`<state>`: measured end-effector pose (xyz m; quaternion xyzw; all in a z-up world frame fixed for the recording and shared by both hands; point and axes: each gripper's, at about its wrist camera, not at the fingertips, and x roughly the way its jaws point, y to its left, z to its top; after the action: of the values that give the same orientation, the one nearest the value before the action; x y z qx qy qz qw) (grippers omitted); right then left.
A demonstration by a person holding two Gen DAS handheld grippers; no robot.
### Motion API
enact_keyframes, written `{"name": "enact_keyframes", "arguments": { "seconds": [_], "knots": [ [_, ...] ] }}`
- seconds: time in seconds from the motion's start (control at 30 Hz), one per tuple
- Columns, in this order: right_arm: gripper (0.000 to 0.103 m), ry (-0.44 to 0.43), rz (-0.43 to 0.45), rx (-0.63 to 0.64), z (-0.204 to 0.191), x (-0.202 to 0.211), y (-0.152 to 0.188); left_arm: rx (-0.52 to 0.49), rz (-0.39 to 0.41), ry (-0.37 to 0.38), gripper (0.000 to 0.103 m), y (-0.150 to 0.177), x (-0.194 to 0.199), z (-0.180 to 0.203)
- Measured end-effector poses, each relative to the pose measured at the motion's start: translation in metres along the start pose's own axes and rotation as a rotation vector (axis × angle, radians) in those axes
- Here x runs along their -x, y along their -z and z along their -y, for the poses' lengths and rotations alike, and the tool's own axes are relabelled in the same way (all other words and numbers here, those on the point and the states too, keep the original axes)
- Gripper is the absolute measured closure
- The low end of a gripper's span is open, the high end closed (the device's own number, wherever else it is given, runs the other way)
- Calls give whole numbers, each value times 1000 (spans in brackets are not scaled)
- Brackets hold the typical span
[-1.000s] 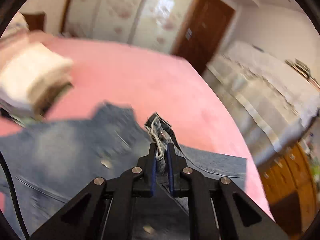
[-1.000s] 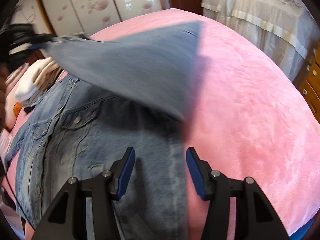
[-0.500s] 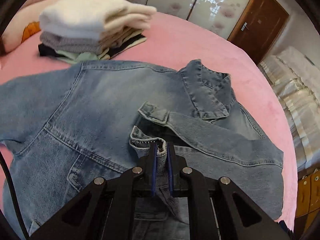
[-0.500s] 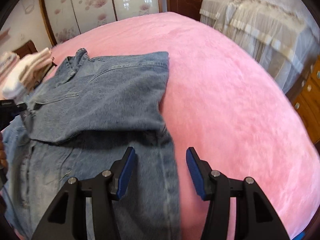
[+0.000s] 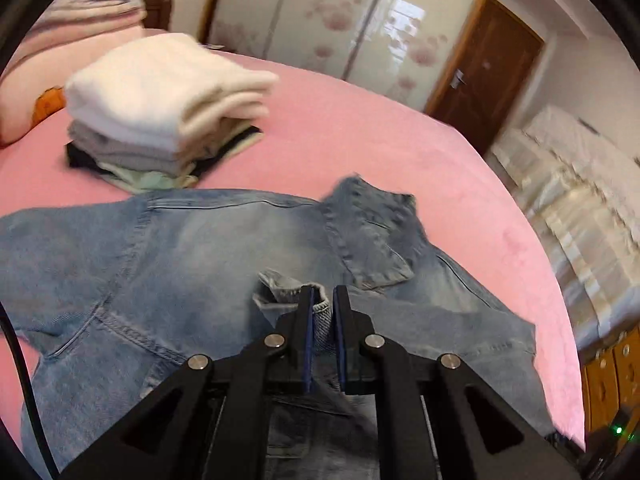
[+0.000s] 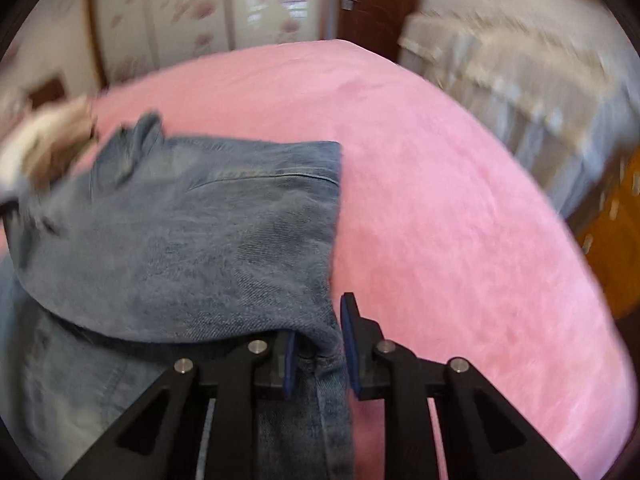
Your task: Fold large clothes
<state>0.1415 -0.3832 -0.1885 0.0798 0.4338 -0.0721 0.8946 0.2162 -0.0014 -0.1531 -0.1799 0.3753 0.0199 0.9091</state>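
The denim jacket [image 5: 168,264] lies spread on the pink bed [image 5: 360,128], one sleeve folded across its front. The left gripper [image 5: 321,308] pinches the sleeve's cuff [image 5: 292,290]. The right gripper [image 6: 320,340] has just been closing, and its jaws now squeeze the jacket's side edge.

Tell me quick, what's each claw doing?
Left gripper: shut on the sleeve cuff of the blue denim jacket.
Right gripper: jaws have just been closing on the jacket's folded side edge; it looks pinched.
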Motion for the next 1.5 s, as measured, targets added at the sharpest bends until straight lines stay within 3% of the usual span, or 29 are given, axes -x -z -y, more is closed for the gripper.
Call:
{"name": "enact_keyframes", "arguments": {
  "seconds": [0.1,0.17,0.27,0.33,0.47,0.67,0.83,0.9,1.13,1.27,1.4,1.47,1.5],
  "knots": [
    [77,10,-63,-7,1,-16,12,13,-85,-56,95,13,-21,-21],
    [64,27,-49,8,-2,-10,12,23,-150,-65,93,26,-30,-37],
    [54,38,-44,40,-4,5,10,38,-196,-29,84,30,-27,-54],
    [54,17,-38,63,-3,16,13,65,-227,26,63,25,-25,-66],
    [54,-13,-16,108,-4,39,19,82,-244,106,55,0,-24,-75],
    [54,-22,20,108,-13,52,14,17,-360,182,55,-43,-75,-52],
    [54,-15,34,108,-27,48,9,-1,-474,142,61,-52,-127,-46],
    [54,-1,35,111,-31,41,2,-17,-509,164,62,-48,-137,-49],
    [54,23,45,70,-27,15,-40,-208,-525,210,62,-30,-134,-42],
    [54,11,8,14,-17,-10,-68,-244,-535,211,62,-30,-137,-39],
    [54,-13,-30,-63,-2,-35,-91,-283,-577,244,43,-27,-145,-30],
    [54,-44,-63,-104,7,-50,-102,-329,-582,200,43,-24,-146,-19],
    [54,-52,-80,-120,11,-57,-106,-356,-579,169,48,-23,-146,-13]
  ]
}}
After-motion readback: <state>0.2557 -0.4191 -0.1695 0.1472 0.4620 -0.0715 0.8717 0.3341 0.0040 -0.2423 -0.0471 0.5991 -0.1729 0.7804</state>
